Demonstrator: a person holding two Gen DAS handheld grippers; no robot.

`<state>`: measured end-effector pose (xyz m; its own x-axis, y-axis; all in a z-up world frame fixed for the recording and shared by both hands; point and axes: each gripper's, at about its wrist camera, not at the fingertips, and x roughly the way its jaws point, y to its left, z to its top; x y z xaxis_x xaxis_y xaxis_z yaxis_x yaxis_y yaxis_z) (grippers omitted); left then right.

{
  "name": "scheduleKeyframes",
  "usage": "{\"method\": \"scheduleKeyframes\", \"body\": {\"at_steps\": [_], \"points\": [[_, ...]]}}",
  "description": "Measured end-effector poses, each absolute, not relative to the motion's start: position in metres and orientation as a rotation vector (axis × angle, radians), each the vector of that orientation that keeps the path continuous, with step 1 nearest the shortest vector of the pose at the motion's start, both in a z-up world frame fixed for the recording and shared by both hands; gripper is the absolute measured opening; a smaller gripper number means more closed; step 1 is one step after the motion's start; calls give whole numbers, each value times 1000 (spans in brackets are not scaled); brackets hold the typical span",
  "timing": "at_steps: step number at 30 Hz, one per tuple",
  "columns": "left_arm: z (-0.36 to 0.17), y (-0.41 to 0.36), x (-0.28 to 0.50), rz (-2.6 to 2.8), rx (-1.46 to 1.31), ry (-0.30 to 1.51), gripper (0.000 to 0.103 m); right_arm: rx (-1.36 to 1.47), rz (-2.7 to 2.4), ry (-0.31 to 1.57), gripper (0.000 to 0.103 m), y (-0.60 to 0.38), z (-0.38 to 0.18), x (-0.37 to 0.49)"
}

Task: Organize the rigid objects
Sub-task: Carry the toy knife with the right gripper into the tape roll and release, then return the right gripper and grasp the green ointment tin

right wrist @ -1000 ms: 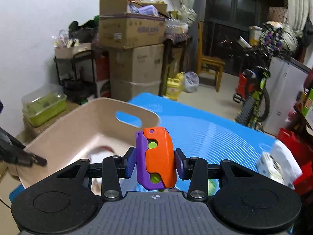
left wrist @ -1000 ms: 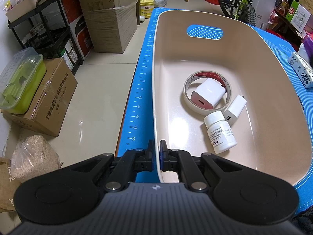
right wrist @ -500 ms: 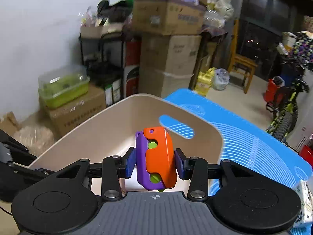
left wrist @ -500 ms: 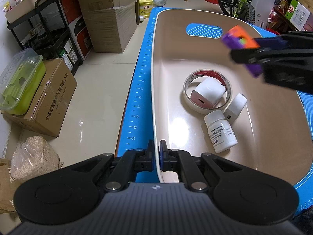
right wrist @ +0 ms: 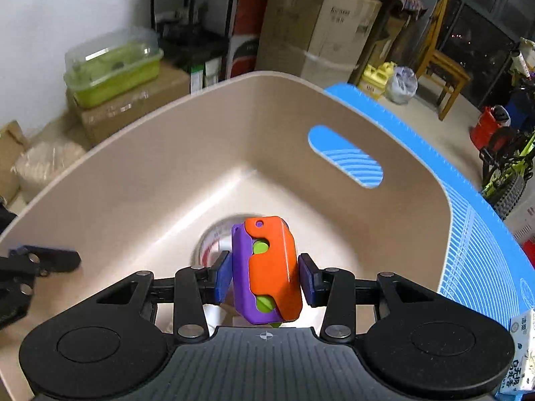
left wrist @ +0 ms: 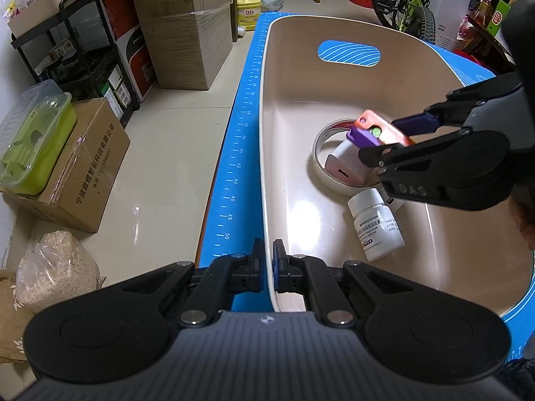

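Floor clutter at far left: green lidded container (left wrist: 31, 140) on a cardboard box (left wrist: 80, 170), with a clear bag of pale granules (left wrist: 57, 270) nearer. Blue mat (left wrist: 234, 153) next, its ruler edge running near to far. Left gripper (left wrist: 268, 264), jaws pressed together on the near-left rim of the beige bin (left wrist: 267, 133), one finger outside the wall and one inside. Bin contents, left to right: tape roll (left wrist: 321, 163) lying flat around a white charger (left wrist: 341, 163); white pill bottle (left wrist: 376, 229) on its side, nearer; a second small white item beside it, possibly another adapter, mostly hidden. Right gripper (right wrist: 264, 274), over the bin interior above the tape roll, pinching the orange-and-purple toy (right wrist: 271, 267) by its two sides, clear of the floor. Tissue pack (right wrist: 523, 351) at near right on the mat.
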<state>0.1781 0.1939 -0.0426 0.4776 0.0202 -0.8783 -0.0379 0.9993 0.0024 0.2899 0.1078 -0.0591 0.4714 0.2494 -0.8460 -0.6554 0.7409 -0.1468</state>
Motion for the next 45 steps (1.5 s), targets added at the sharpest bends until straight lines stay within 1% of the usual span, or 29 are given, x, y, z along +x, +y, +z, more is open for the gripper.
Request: {"method": "scheduleKeyframes", "body": {"at_steps": [8, 13, 17, 23, 24, 25, 26, 27, 34, 38, 41, 45], "points": [[-42, 195, 179, 39, -15, 1073, 8, -518, 569, 997, 50, 116, -68, 298], [-42, 194, 179, 38, -15, 1073, 8, -543, 560, 994, 49, 120, -71, 299], [-42, 195, 179, 39, -16, 1073, 8, -536, 566, 996, 52, 118, -70, 299], [-42, 195, 179, 36, -19, 1072, 8, -492, 592, 956, 52, 105, -58, 294], [-42, 195, 178, 36, -19, 1071, 8, -495, 593, 943, 56, 102, -55, 292], [-42, 195, 178, 36, -19, 1071, 8, -486, 596, 930, 60, 96, -50, 290], [-43, 194, 179, 38, -18, 1072, 8, -461, 600, 914, 67, 89, -45, 288], [-43, 194, 179, 39, -17, 1073, 8, -435, 604, 901, 67, 81, -40, 287], [-45, 193, 180, 43, -16, 1077, 8, -315, 557, 788, 67, 27, 7, 282], [-46, 192, 180, 46, -11, 1078, 8, -280, 496, 728, 67, -6, 22, 285], [-45, 192, 180, 47, -8, 1081, 8, -261, 437, 726, 67, -31, 22, 291], [-45, 192, 180, 47, -3, 1085, 8, -210, 358, 777, 67, -68, 6, 308]]}}
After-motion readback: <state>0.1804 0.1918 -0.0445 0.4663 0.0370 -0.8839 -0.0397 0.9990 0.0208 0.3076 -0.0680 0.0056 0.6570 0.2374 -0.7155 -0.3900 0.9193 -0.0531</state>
